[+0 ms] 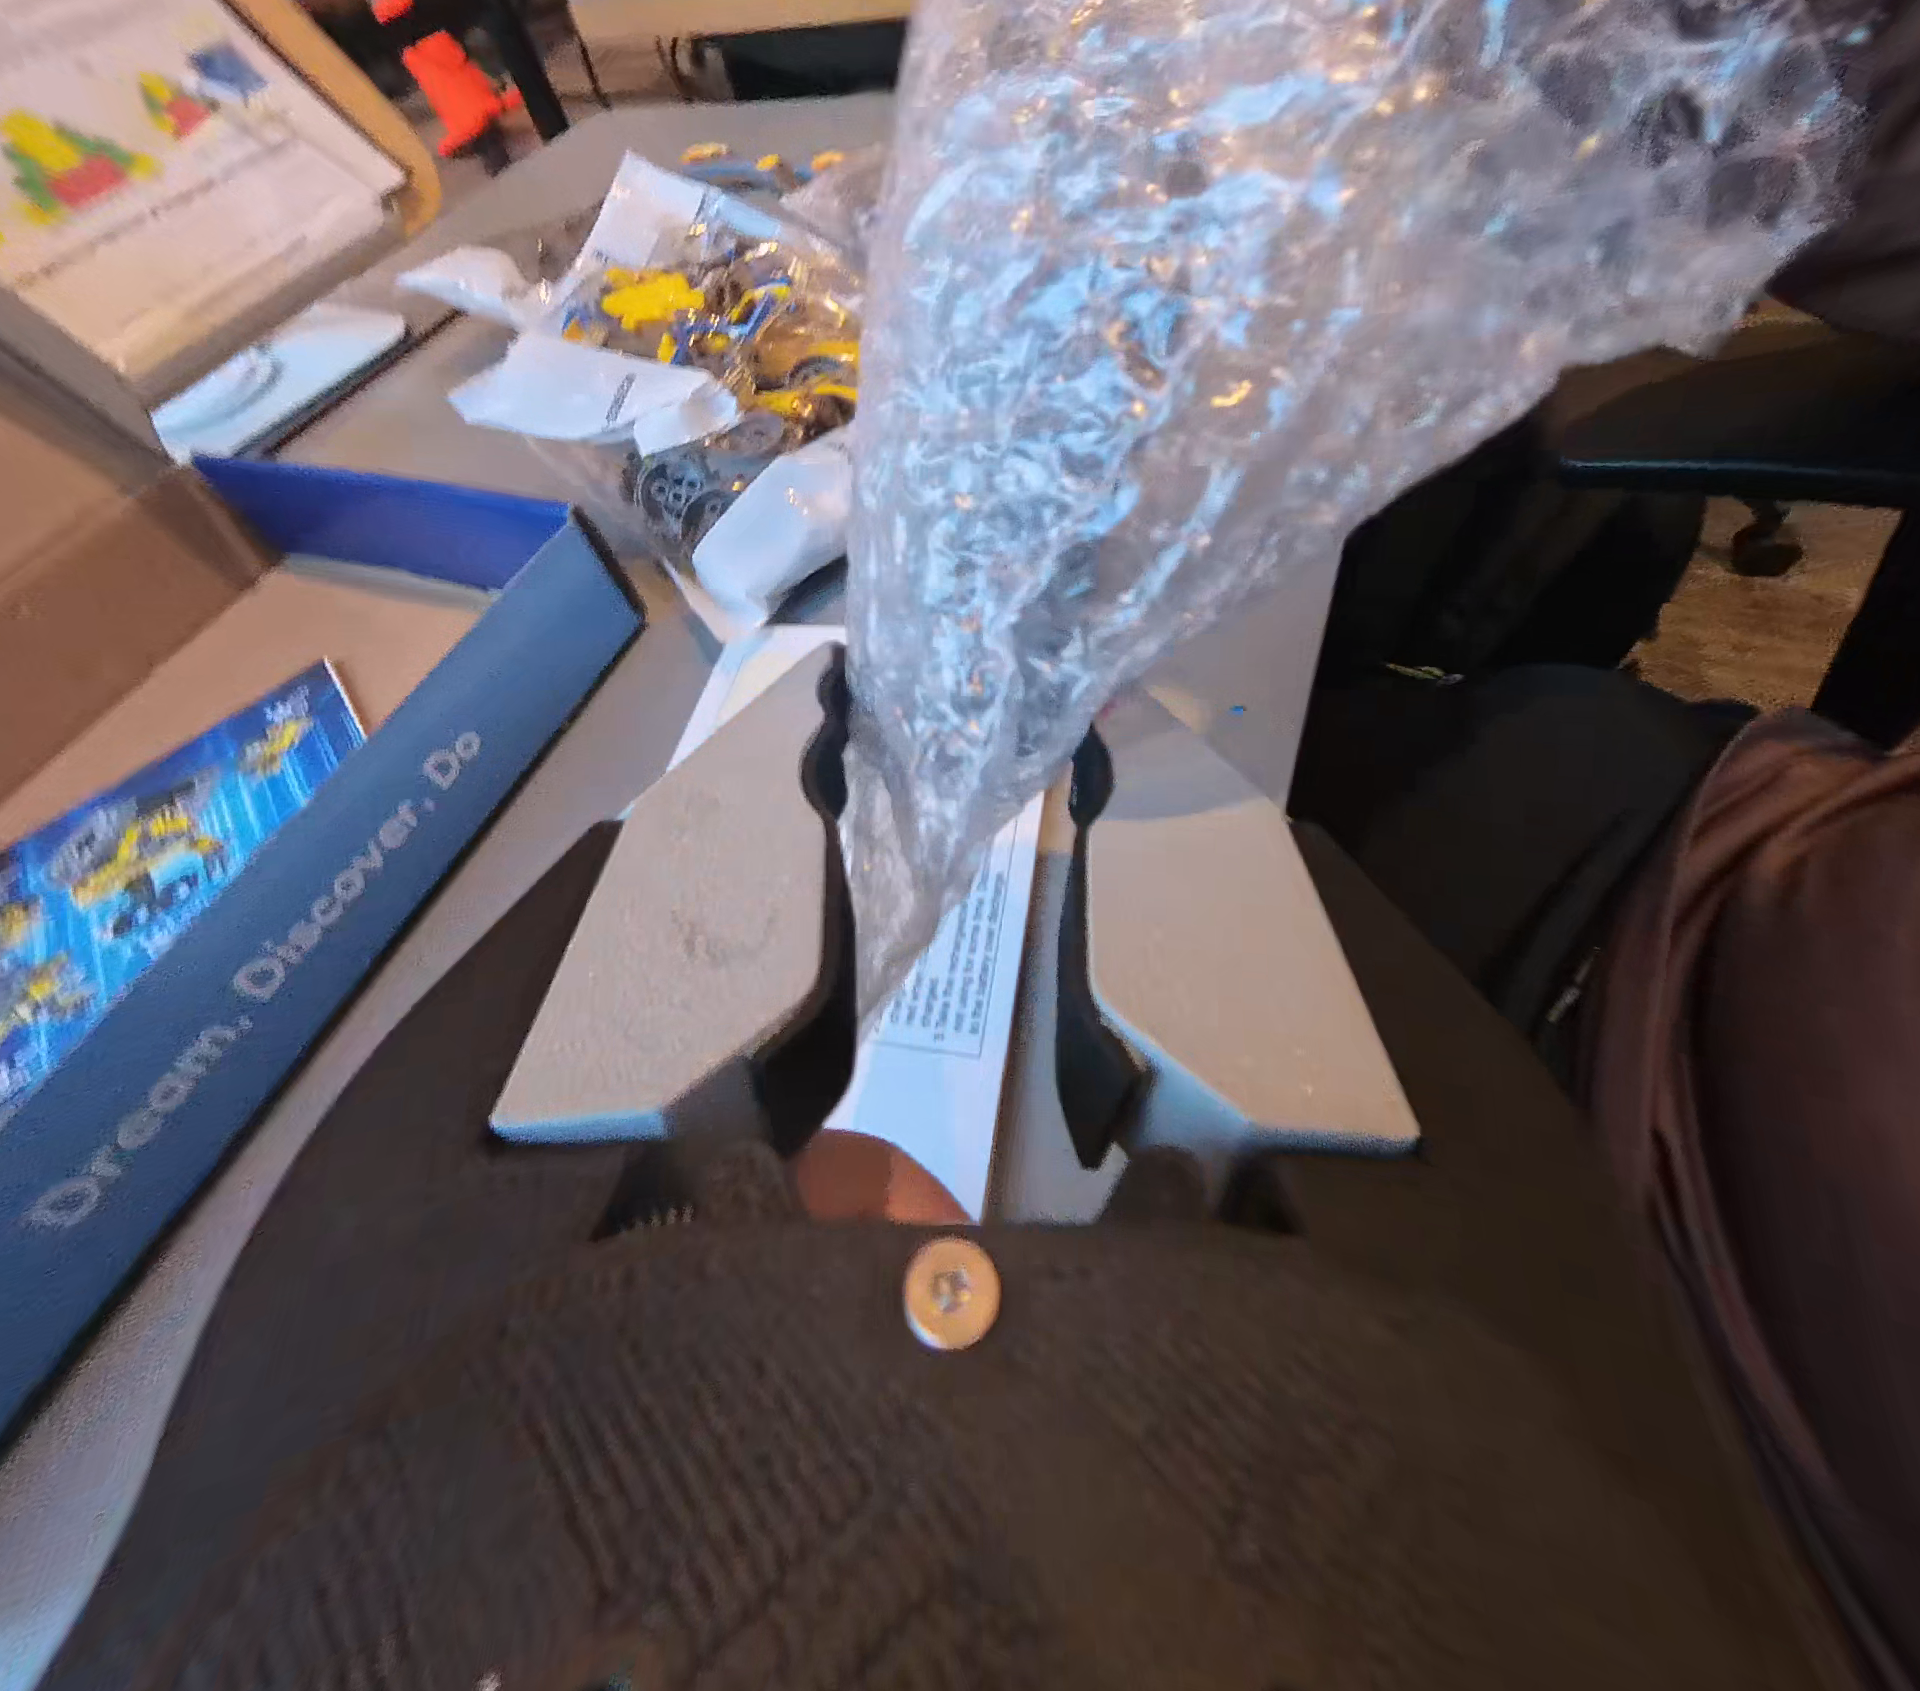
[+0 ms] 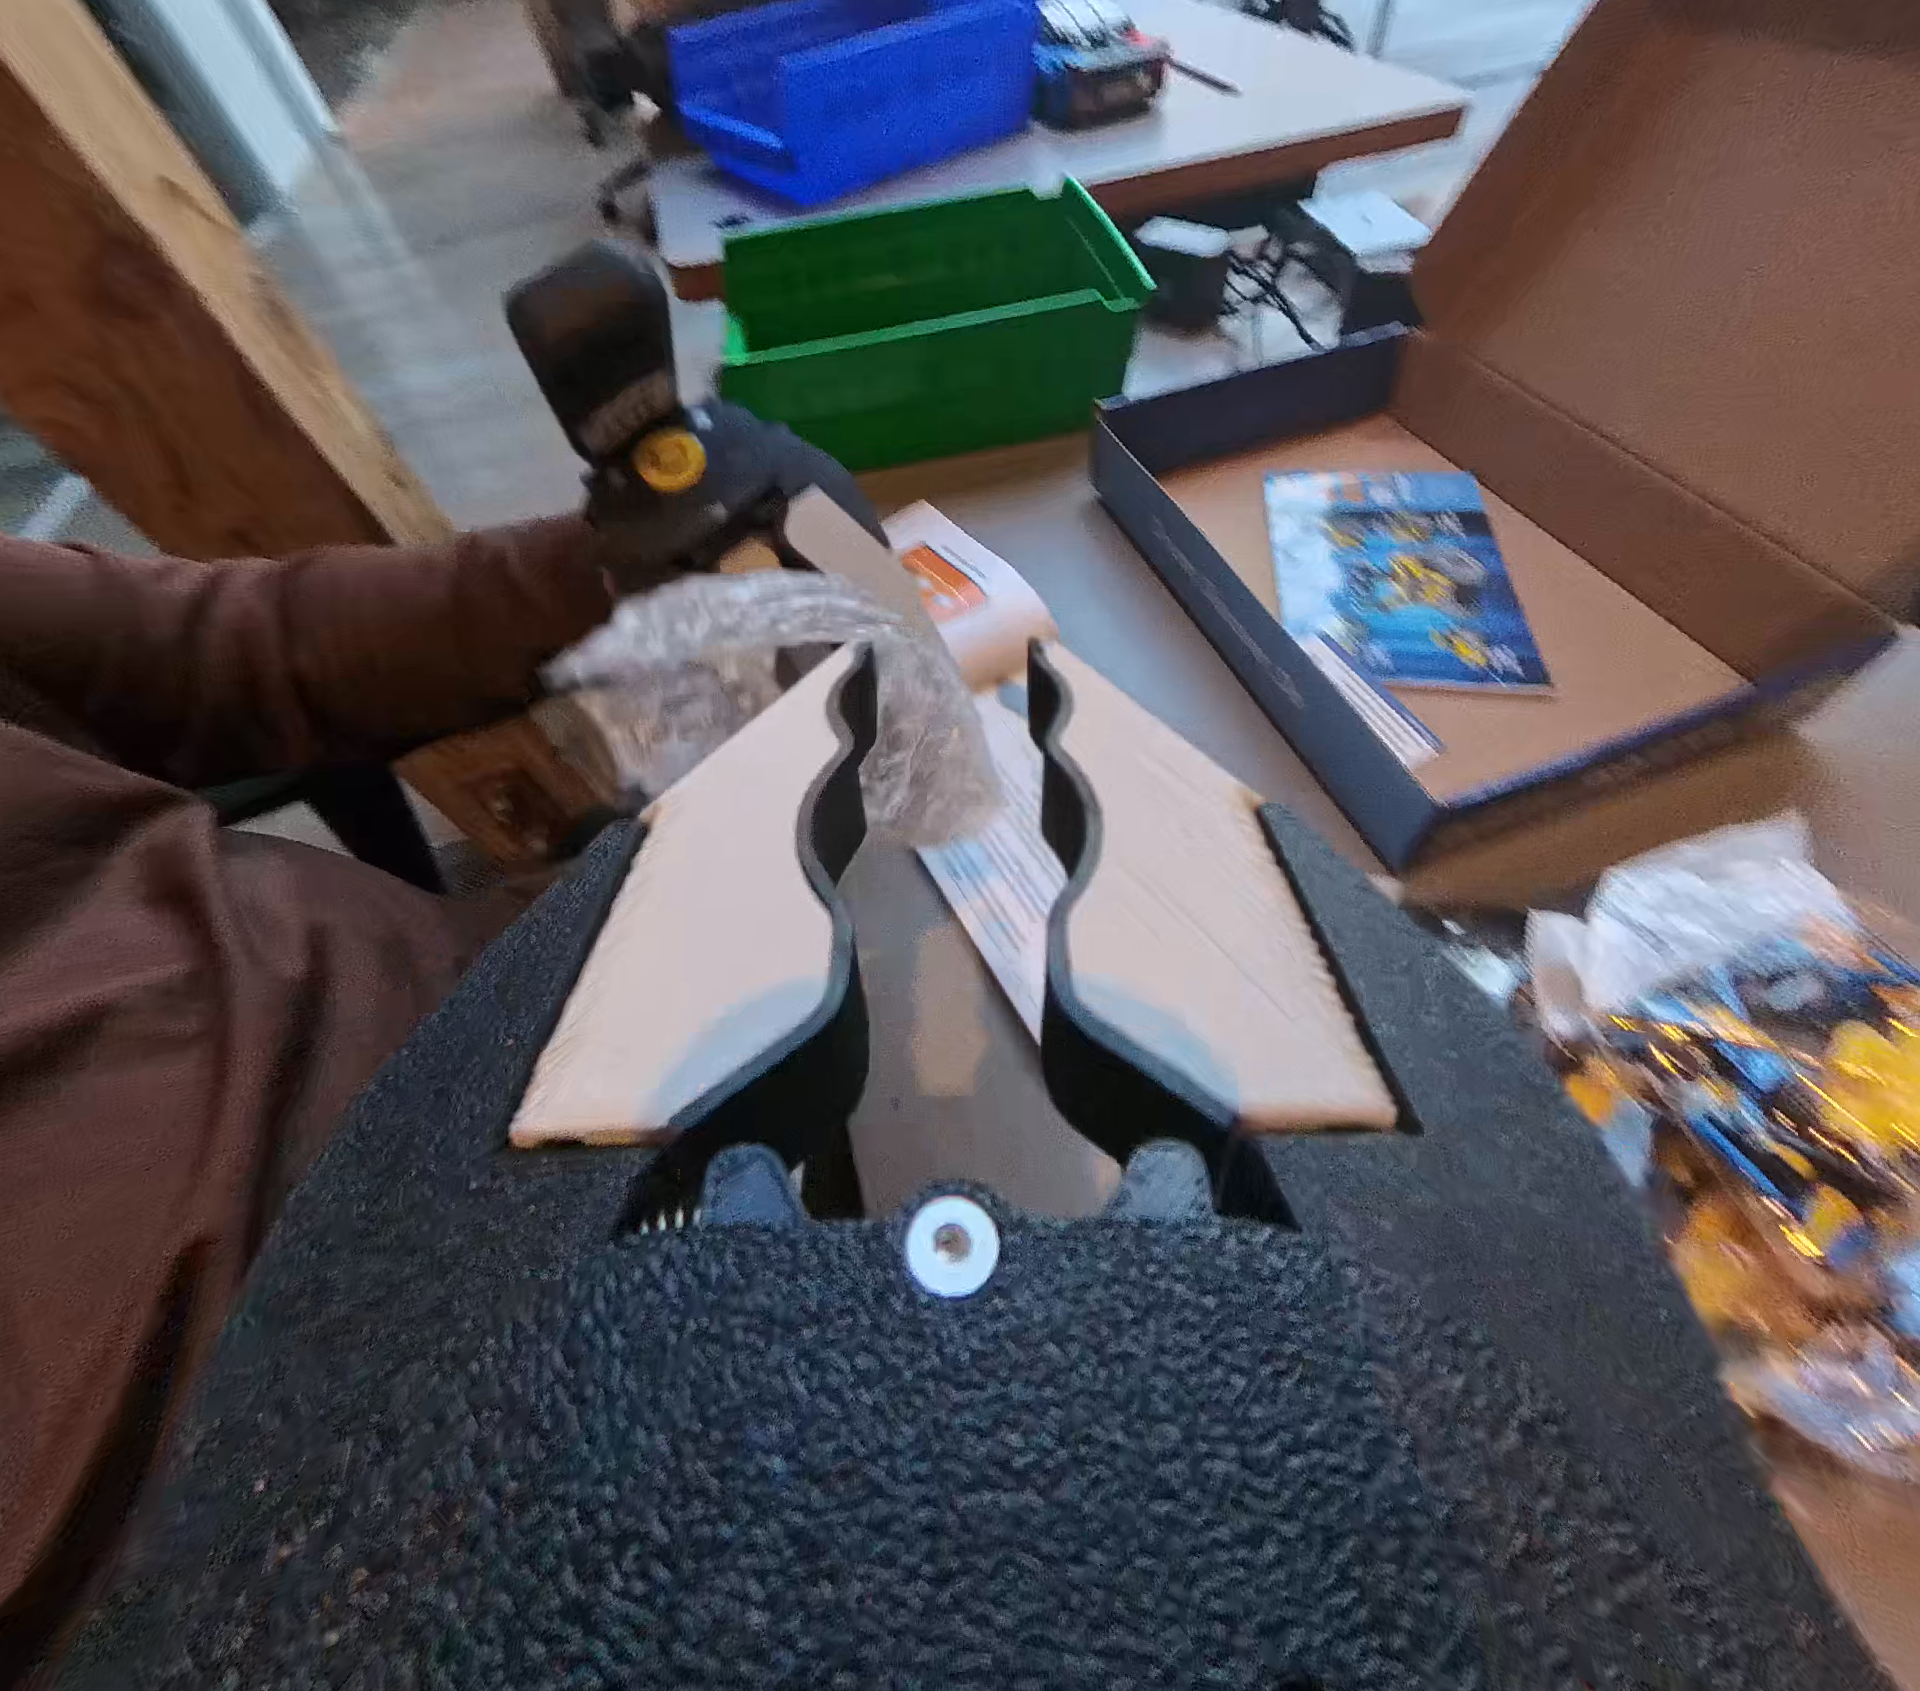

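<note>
Left gripper (image 1: 956,768): clenched on a crumpled clear plastic bag (image 1: 1299,239), pinched at the fingertips; the bag rises toward 12–1 o'clock and fills the upper frame. A white printed sheet (image 1: 935,1049) lies beneath, between the fingers.

Right gripper (image 2: 945,665): released, fingers parted. The bag's loose end (image 2: 914,737) hangs just inside its left finger (image 2: 727,893); whether they touch cannot be told. The left gripper (image 2: 821,561) shows at 11 o'clock, holding the bag.

Surroundings: open cardboard box (image 2: 1621,311) at 2 o'clock with a blue booklet (image 2: 1403,581) inside. Green bin (image 2: 935,332) at 12 o'clock. Packets of yellow and blue parts (image 1: 717,353) on the table (image 2: 1049,509), at 10 o'clock of the left gripper.
</note>
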Action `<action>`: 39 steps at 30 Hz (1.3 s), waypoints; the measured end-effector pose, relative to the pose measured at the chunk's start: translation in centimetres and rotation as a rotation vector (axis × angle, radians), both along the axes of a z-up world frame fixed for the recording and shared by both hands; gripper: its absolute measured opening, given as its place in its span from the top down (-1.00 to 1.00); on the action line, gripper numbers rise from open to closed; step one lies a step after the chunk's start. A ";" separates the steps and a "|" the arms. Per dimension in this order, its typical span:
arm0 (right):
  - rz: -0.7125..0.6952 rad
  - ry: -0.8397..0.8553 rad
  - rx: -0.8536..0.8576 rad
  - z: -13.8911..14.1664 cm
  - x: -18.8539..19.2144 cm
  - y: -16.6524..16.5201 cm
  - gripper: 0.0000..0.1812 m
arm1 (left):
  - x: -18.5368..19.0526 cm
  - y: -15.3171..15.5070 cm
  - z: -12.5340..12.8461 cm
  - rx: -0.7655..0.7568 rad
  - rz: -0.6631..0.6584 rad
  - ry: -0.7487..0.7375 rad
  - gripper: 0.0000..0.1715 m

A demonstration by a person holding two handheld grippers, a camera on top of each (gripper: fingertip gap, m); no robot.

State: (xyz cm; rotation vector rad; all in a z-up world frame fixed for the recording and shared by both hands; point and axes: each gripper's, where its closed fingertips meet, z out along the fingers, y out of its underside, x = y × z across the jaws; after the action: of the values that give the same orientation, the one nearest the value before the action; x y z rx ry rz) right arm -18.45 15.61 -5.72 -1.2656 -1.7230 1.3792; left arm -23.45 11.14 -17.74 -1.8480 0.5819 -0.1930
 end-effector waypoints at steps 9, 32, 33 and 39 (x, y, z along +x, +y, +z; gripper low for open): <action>-0.142 -0.092 0.075 -1.8 0.6 3.3 0.53 | -0.2 -0.3 -0.8 -0.140 0.011 -0.117 0.56; 0.037 -0.200 0.378 -5.2 -1.2 -4.0 0.82 | 0.6 -1.9 -1.6 -0.245 -0.097 -0.197 0.57; 0.028 -0.218 0.409 -5.8 -1.3 -3.9 0.81 | 0.7 -1.9 -1.4 -0.238 -0.098 -0.195 0.57; 0.040 -0.219 0.503 -6.7 -1.6 -4.1 0.63 | 1.0 -2.4 -1.1 -0.208 -0.133 -0.128 0.57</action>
State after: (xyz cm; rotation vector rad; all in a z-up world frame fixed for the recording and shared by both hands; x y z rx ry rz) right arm -20.08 11.50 -12.44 -1.1235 -2.0825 0.7672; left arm -22.41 8.73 -18.88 -1.9807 0.6146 -0.4727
